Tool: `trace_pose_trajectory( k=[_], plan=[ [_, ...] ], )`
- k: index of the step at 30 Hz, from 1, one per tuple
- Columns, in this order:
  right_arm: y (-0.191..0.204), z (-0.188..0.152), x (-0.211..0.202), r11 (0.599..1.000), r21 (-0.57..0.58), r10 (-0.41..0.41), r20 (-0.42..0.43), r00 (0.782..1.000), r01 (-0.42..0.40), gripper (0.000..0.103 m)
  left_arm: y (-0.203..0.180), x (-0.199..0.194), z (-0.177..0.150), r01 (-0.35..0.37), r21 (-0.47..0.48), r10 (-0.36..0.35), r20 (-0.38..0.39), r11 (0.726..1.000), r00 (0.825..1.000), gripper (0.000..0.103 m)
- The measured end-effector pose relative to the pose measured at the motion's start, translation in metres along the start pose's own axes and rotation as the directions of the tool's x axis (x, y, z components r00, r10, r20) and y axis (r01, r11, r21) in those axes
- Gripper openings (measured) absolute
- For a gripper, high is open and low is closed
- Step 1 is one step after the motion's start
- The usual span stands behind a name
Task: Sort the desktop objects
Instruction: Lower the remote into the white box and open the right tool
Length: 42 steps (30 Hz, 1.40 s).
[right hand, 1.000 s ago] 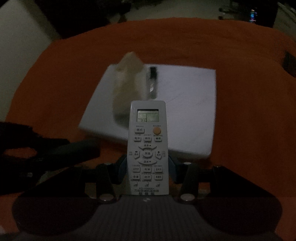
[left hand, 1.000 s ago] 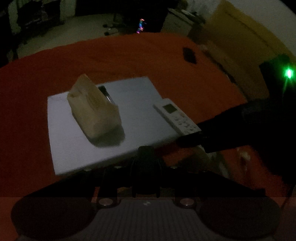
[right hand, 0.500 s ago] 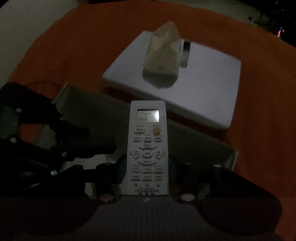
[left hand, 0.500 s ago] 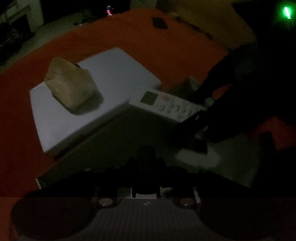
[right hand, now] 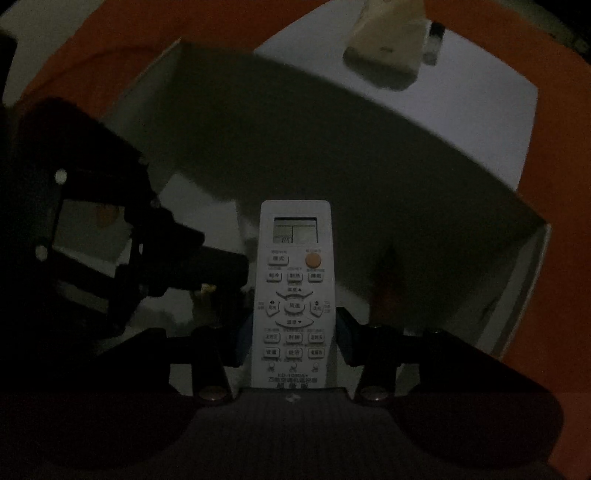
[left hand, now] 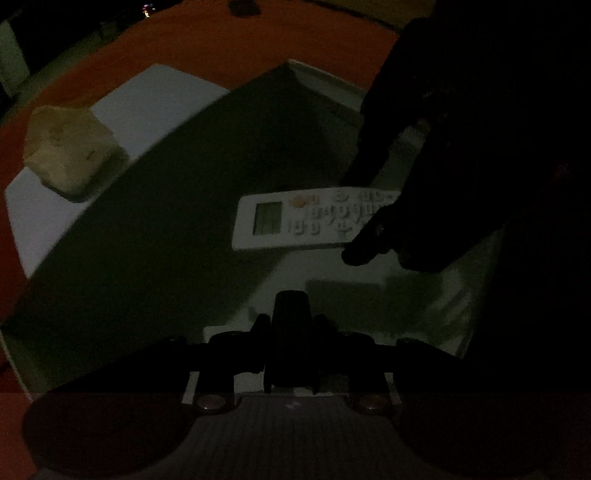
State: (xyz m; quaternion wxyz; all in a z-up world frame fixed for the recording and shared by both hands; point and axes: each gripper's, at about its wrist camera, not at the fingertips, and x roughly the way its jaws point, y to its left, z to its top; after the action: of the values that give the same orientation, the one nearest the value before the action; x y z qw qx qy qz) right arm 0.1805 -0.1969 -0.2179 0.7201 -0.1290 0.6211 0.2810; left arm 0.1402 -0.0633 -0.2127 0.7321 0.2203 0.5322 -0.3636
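The scene is dim. My right gripper (right hand: 293,332) is shut on a white remote control (right hand: 294,291) and holds it inside an open grey-white box (right hand: 532,266). In the left wrist view the remote (left hand: 306,218) hangs over the box floor (left hand: 369,295), with the right gripper (left hand: 364,225) dark at its right end. My left gripper (left hand: 291,317) is shut and empty, low over the box's near part. It also shows in the right wrist view (right hand: 221,269) to the left of the remote.
A white flat lid or board (left hand: 155,99) lies beyond the box on the orange cloth (left hand: 229,44). A beige tissue pack (left hand: 68,155) sits on it, with a small dark object (right hand: 432,42) beside the pack. A black item (left hand: 243,7) lies far back.
Both grippers have moved down into the box. The remote went from above the box rim to low inside it. The board and tissue pack have slid toward the frame edges.
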Motion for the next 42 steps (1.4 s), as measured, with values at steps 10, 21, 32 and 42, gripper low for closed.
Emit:
trace_pose_trajectory(
  k=[10, 21, 32, 42],
  plan=[
    [0.018, -0.021, 0.026, 0.996, -0.087, 0.008, -0.069, 0.998, -0.013, 0.049, -0.008, 0.008, -0.007, 0.009, 0.057, -0.006, -0.038, 0.998, 0.999, 0.021],
    [0.020, -0.029, 0.053, 0.995, -0.103, -0.024, -0.136, 0.990, 0.009, 0.049, -0.014, 0.017, -0.014, 0.009, 0.126, 0.002, -0.083, 0.992, 0.997, 0.021],
    [0.014, -0.029, 0.079, 0.994, -0.102, -0.047, -0.166, 0.985, 0.030, 0.050, -0.006, 0.043, -0.027, -0.044, 0.146, 0.063, -0.127, 0.988, 0.990, 0.022],
    [0.022, -0.028, 0.081, 0.993, -0.111, -0.064, -0.172, 0.983, 0.045, 0.055, -0.003, 0.040, -0.026, -0.070, 0.114, 0.085, -0.135, 0.991, 0.987, 0.041]
  ],
)
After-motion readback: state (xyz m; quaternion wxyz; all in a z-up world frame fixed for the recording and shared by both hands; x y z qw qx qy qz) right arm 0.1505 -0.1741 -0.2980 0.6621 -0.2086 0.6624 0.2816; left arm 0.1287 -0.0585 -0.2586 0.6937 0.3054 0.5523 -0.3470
